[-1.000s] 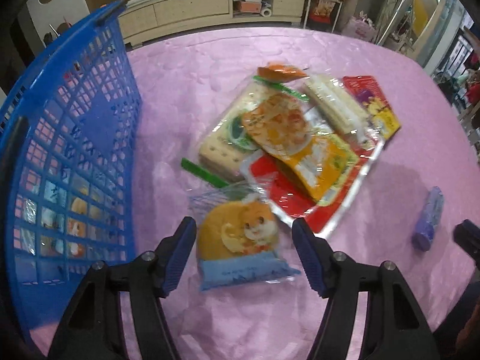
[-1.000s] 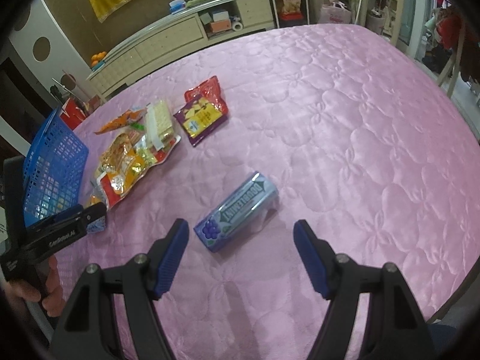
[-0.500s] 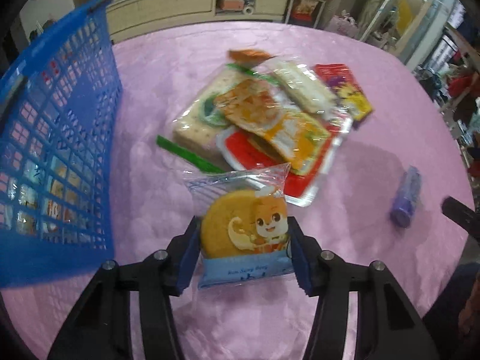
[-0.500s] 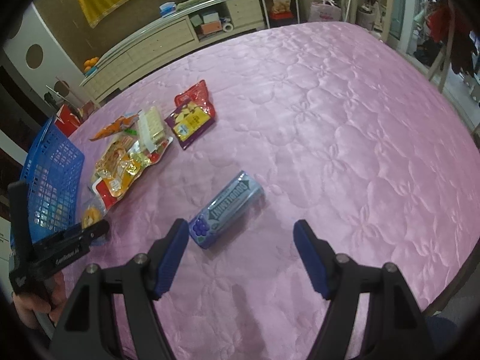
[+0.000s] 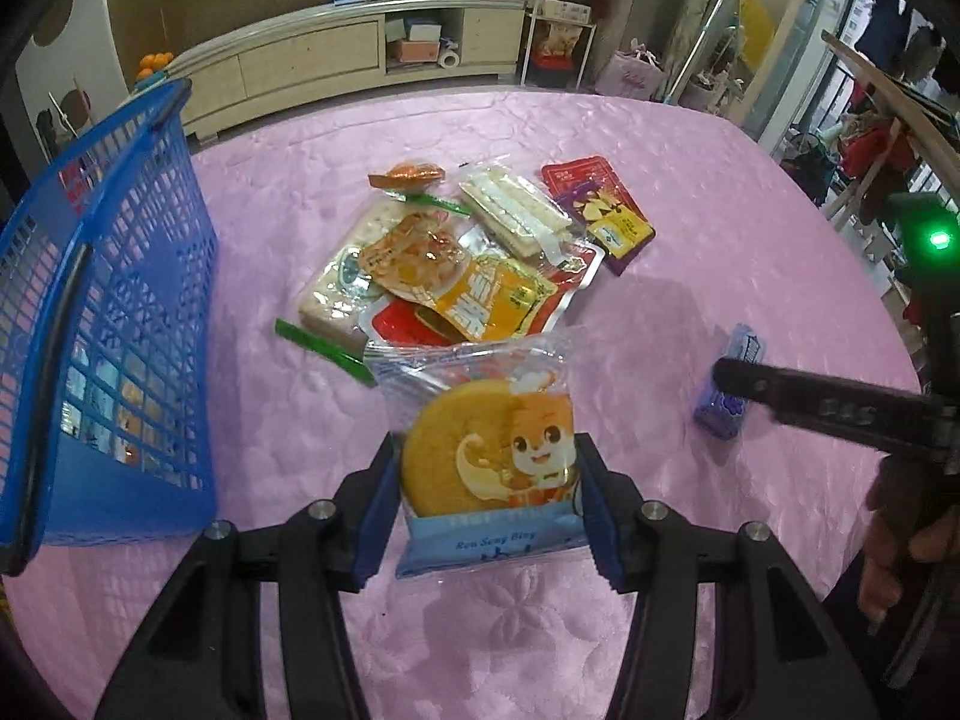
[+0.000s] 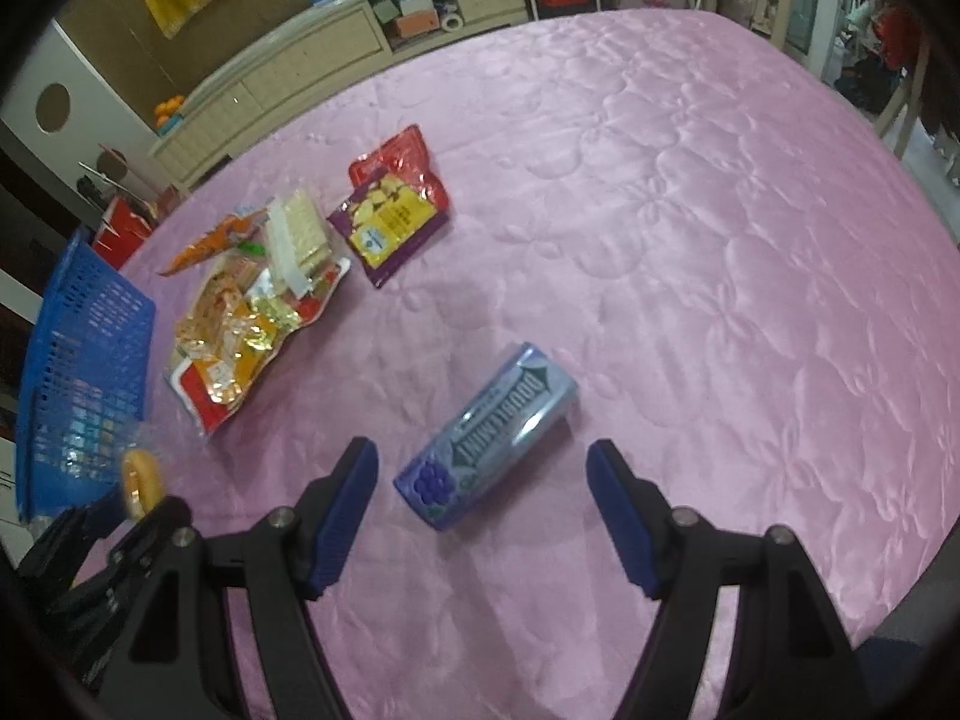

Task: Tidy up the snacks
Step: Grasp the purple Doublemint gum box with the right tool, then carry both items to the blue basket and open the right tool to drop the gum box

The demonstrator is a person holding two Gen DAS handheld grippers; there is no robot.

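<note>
- Left gripper (image 5: 489,501) closed on a cake pack (image 5: 489,462), one blue pad pressing each side.
- Cake pack held up off the pink cloth (image 5: 690,192), round yellow cake and a cartoon fox on the front.
- Blue basket (image 5: 114,324) just to the left, on the cloth, with a few small packs showing through its mesh wall.
- Snack pile (image 5: 468,264) lying past the held pack: cracker pack, orange bags, wafer pack, red pack, all overlapping.
- Purple bag (image 6: 390,222) at the far right edge of the pile, flat on the cloth.
- Right gripper (image 6: 483,507) wide open, pads well apart, holding nothing.
- Gum pack (image 6: 489,441) lying slanted on the cloth between the open pads, touching neither.
- Gum pack well apart from the pile.
</note>
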